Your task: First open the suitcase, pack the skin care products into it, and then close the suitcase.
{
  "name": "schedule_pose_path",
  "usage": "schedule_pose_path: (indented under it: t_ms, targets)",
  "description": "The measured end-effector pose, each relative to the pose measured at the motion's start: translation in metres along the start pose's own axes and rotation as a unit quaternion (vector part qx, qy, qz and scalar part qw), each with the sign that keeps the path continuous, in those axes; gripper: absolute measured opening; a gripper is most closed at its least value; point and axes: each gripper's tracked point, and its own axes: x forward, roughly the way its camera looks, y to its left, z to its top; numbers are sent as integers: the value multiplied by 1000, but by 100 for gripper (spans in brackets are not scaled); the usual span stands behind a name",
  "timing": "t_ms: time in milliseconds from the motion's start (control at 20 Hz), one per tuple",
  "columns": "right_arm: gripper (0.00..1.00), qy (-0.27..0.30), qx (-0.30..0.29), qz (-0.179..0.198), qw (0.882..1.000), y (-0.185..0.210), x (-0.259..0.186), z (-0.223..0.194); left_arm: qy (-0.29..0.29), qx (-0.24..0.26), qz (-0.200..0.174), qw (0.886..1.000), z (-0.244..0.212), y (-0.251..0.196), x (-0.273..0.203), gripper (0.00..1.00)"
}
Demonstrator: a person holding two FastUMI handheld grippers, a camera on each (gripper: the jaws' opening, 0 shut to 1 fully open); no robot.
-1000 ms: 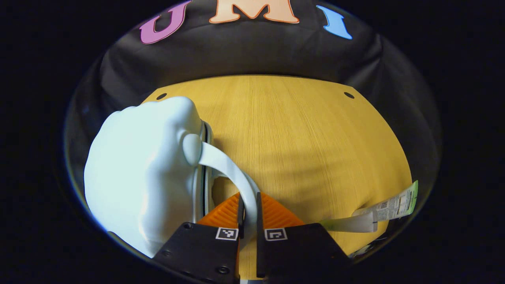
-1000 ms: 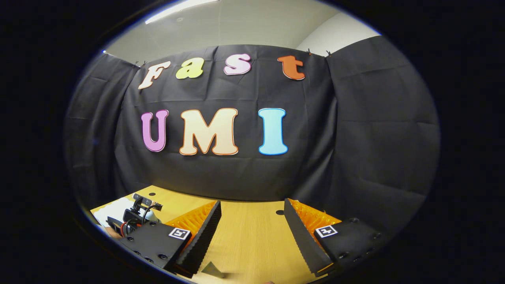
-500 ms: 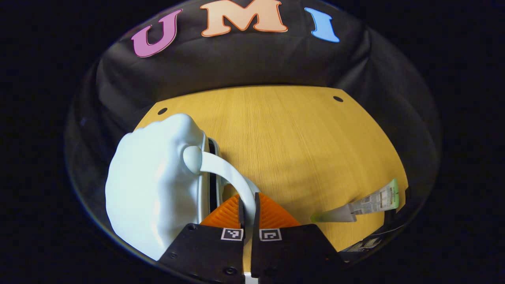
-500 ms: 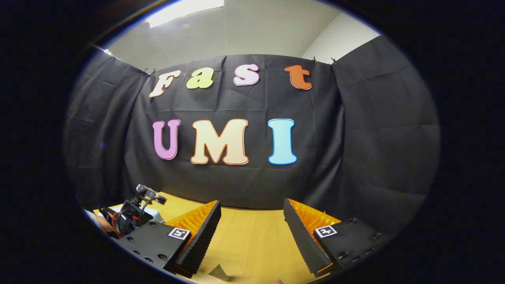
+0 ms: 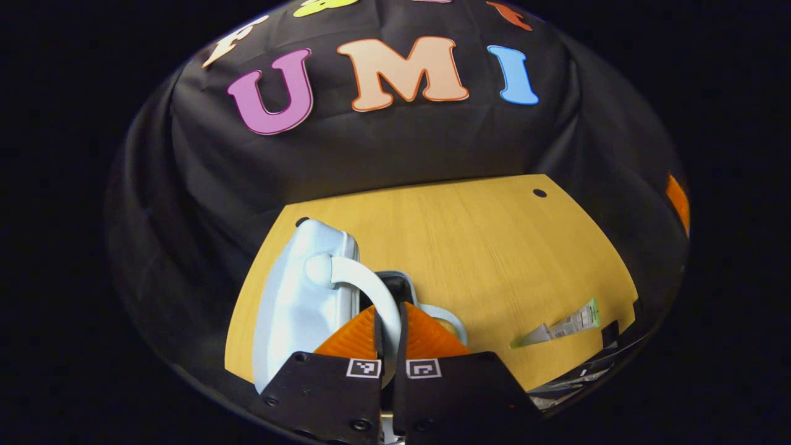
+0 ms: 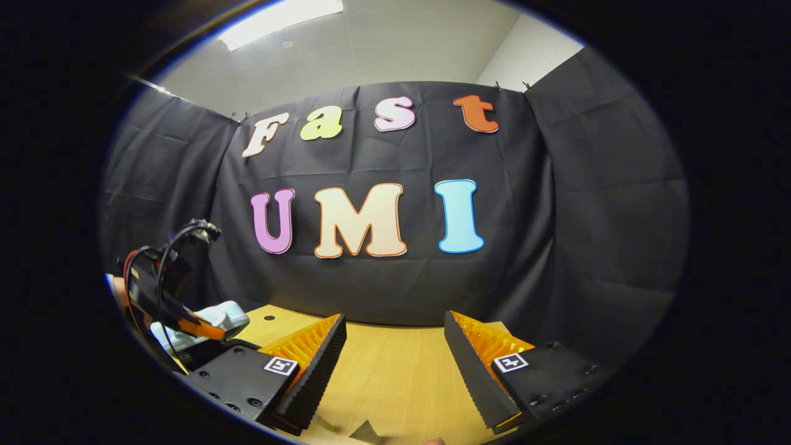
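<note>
In the left gripper view my left gripper (image 5: 389, 309) is shut on the white curved handle (image 5: 361, 278) of the pale blue suitcase (image 5: 296, 296). Its lid is raised on edge, with a dark gap (image 5: 395, 285) between it and the lower half, whose own handle (image 5: 446, 316) shows to the right. A skin care tube (image 5: 559, 324) with a green end lies on the wooden table (image 5: 482, 247) at the right. In the right gripper view my right gripper (image 6: 395, 361) hangs open over the table with nothing between its fingers. At far left there, the left gripper (image 6: 194, 327) holds the suitcase lid (image 6: 219, 314).
Black cloth walls close the table's far and side edges. Bare wood stretches between the suitcase and the tube. A small grey-green tip (image 6: 366, 431) lies on the table at the bottom edge of the right gripper view. Two dark holes (image 5: 539, 193) mark the table's far corners.
My left gripper has lifted the handle up and back, and the suitcase lid has swung up, opening a gap. The right gripper has stayed open and nearly still.
</note>
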Motion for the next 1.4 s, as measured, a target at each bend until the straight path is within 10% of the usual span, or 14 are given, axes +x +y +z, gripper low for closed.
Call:
schedule_pose_path:
  t_ms: [850, 1400]
  targets:
    - [99, 8, -24, -24, 999, 70, 45, -21, -68, -40, 102, 992, 19, 220, -17, 0]
    - [98, 6, -50, -60, 997, 88, 67, -13, -48, -146, 150, 977, -54, 368, 15, 0]
